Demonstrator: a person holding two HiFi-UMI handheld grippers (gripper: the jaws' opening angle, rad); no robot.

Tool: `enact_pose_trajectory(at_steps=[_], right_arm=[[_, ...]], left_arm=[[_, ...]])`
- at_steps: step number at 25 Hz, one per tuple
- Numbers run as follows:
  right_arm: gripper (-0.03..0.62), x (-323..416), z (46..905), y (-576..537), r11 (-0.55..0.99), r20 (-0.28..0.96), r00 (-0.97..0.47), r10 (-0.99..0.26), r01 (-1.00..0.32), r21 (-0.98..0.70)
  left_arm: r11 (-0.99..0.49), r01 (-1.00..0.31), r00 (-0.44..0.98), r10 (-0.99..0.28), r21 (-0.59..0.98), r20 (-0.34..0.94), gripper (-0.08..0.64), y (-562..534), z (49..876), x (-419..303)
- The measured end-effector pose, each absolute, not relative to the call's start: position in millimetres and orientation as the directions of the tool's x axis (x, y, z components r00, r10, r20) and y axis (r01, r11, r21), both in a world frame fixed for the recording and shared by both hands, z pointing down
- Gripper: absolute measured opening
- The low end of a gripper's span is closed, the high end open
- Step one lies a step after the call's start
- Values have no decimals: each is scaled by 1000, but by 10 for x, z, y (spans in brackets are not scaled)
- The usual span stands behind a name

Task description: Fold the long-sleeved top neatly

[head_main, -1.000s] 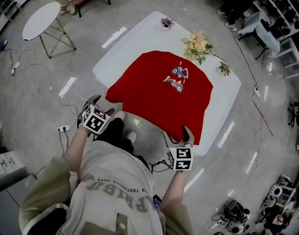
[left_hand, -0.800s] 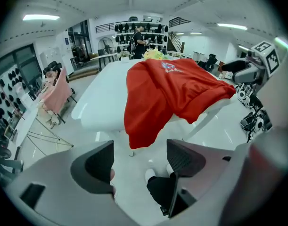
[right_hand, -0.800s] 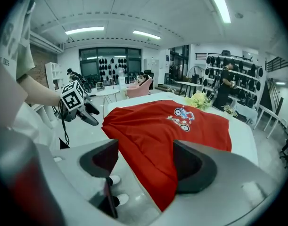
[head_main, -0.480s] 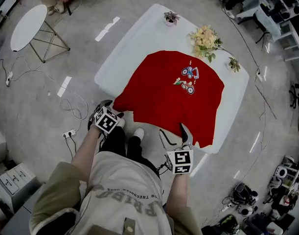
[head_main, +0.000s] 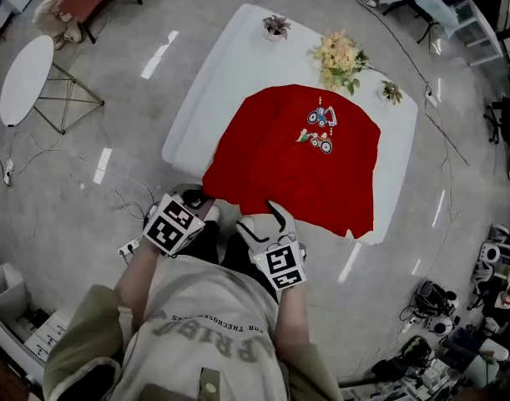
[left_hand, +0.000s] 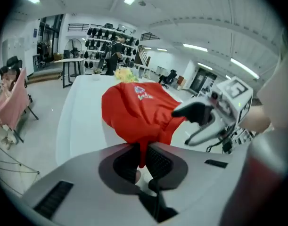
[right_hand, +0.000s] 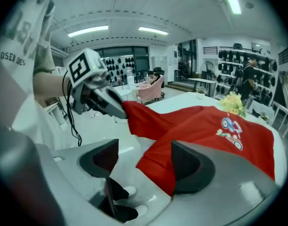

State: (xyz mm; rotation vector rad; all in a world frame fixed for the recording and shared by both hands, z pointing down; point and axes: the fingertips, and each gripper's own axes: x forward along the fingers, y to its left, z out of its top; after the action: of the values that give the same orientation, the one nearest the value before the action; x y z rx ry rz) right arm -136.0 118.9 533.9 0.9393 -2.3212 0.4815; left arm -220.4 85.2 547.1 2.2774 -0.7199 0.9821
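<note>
A red long-sleeved top [head_main: 296, 165] with a small cartoon print lies spread on the white table [head_main: 213, 82]. Its near hem hangs at the table's front edge. My left gripper [head_main: 200, 200] is at the hem's near-left corner, and the left gripper view shows it [left_hand: 143, 157] shut on a pinch of the red fabric [left_hand: 134, 112]. My right gripper [head_main: 261, 221] is close beside it along the near hem. Its jaws [right_hand: 146, 161] stand open, with the hem [right_hand: 158, 168] lying between them against the right jaw, not pressed.
A bouquet [head_main: 338, 57] and two small plants [head_main: 277, 25] [head_main: 392, 92] stand at the table's far edge. A round white side table [head_main: 25, 69] is far left. Cables and a power strip [head_main: 125, 247] lie on the floor by my feet.
The left gripper shut on the hem's left corner and lifted it a little. The right gripper slid left along the near hem, from the right corner to beside the left one.
</note>
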Motion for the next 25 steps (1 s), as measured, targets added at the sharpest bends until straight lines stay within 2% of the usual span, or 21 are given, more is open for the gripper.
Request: enact_pose_trajectory(at_steps=[3,9,12,14,16,17,20,25], right_arm=[[351,-1669,5250,1162,734,633,-595,-496,-676,-60],[331,-1933,4976,897,746,568,-616,-546,-666,-5],[213,-1878,4846,775,731,528,-616,-584,-683,12],[97,-1796,4756,716,723,508,-620,-598,-691,7],[74,-1709,4654,666,724,495,-630,-599,-690,-2],[66,-1652,4596,634,722,486,-632,-604,-691,-2],[58,-1345,4428,535,704,457,-623,-636,-710,11],[58,-551,4238,511,705,469,-591,-656,-702,100]], left_arm=[[-695,-641,630,-235,324,740,28,750,5094,-2171],[-671,-615,681,-187,415,708,28,670,4800,-2162],[-668,-595,702,-161,447,694,28,669,4761,-2140],[-688,-575,710,-150,442,688,28,660,4734,-2098],[-717,-550,717,-142,428,682,30,646,4697,-2045],[-734,-533,721,-132,422,680,50,647,4688,-2013],[-792,-485,709,-108,371,697,207,649,4744,-1914],[-808,-515,649,-151,285,745,225,532,4943,-1730]])
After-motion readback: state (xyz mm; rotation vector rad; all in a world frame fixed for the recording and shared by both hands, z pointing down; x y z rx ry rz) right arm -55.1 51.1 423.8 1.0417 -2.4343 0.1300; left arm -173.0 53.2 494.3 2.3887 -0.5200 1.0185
